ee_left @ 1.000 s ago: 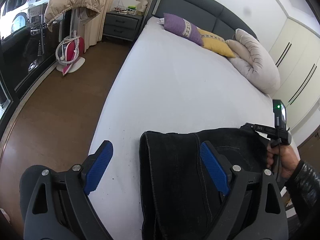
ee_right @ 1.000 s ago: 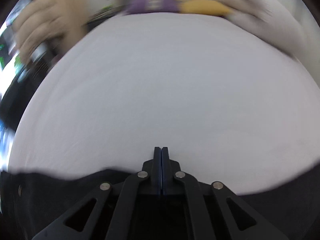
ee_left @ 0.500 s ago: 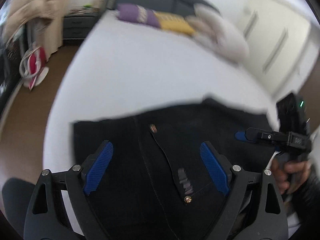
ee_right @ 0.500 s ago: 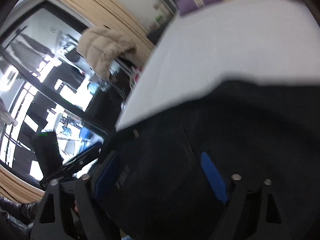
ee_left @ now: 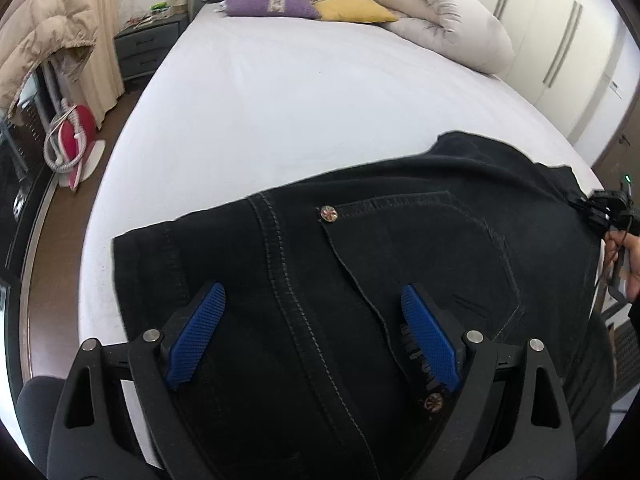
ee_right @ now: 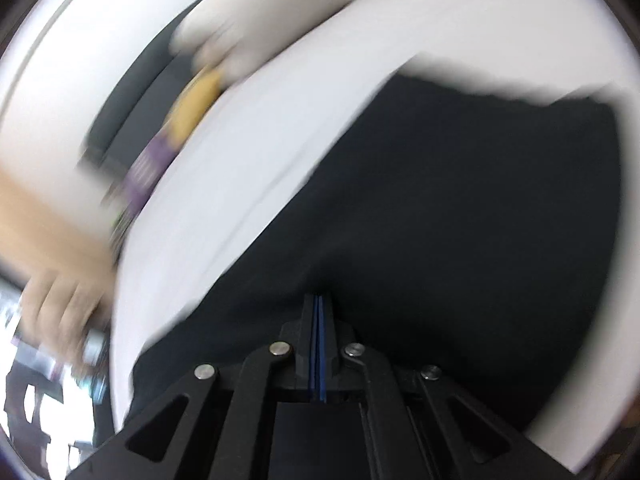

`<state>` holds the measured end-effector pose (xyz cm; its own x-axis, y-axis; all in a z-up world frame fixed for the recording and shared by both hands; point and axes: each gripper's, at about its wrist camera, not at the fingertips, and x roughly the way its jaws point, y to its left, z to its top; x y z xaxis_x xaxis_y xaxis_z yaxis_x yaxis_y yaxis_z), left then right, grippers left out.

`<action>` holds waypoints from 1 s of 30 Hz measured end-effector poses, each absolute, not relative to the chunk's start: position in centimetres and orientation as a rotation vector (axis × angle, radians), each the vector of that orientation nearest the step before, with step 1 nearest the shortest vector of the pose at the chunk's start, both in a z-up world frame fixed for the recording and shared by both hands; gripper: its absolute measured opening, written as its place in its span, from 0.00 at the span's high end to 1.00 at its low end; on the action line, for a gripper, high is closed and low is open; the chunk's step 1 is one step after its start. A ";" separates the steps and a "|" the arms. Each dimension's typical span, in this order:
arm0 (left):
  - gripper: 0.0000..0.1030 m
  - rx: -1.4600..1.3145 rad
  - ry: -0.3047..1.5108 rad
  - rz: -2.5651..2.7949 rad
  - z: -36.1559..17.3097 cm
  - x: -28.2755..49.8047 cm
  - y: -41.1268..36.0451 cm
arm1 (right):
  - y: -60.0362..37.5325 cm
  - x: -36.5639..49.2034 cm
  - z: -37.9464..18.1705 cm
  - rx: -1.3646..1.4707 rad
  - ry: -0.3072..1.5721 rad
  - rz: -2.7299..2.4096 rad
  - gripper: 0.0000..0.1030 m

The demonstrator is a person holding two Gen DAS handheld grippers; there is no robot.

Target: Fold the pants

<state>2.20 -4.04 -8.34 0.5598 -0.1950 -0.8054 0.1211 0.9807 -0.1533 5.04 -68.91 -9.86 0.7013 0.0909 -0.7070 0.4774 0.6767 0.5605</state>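
— Left wrist view first: where do the black denim pants with pale stitching (ee_left: 360, 280) lie?

— Spread across the near end of the white-sheeted bed (ee_left: 300, 92), back pocket and a metal rivet (ee_left: 329, 213) facing up. They fill the frame from 9 o'clock round to 3 o'clock, directly under and ahead of the left gripper (ee_left: 314, 334).

— And its jaws?

— Wide apart, blue ribbed pads (ee_left: 196, 334) hanging over the cloth, one at 7 o'clock, one at 5 o'clock; whether the pads touch the denim I cannot tell.

— What about the right gripper (ee_right: 319, 312)?

— In its own blurred view the jaws have just been closing and now stand pressed together, the dark fabric lying ahead from 12 to 3 o'clock. From the left camera the right gripper (ee_left: 600, 210) sits at 3 o'clock on the pants' far corner, seemingly pinching it, a hand (ee_left: 628, 256) behind it.

— Beyond?

— Purple cushion (ee_left: 268, 0), yellow cushion (ee_left: 348, 6) and a rolled cream duvet (ee_left: 448, 24) at 12 o'clock; a beige puffer jacket (ee_left: 44, 36) at 10 o'clock.
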 end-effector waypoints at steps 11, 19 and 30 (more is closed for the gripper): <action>0.12 -0.077 0.900 -0.374 -4.8 5.6 -12.6 | -57.1 4.6 -8.5 0.808 0.826 0.368 0.31; 0.12 -0.109 0.994 -0.349 -9.8 8.1 -13.8 | -66.7 9.4 -14.6 0.987 0.844 0.234 1.00; 0.12 0.015 1.002 -0.290 -10.2 8.1 -15.2 | -83.7 4.0 -10.0 0.849 0.679 -0.410 0.70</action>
<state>8.06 -15.23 -10.22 0.5038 -0.2331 -0.8318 0.2472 0.9615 -0.1198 3.98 -83.75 -9.96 0.7193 -0.0670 -0.6914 0.5811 0.6034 0.5461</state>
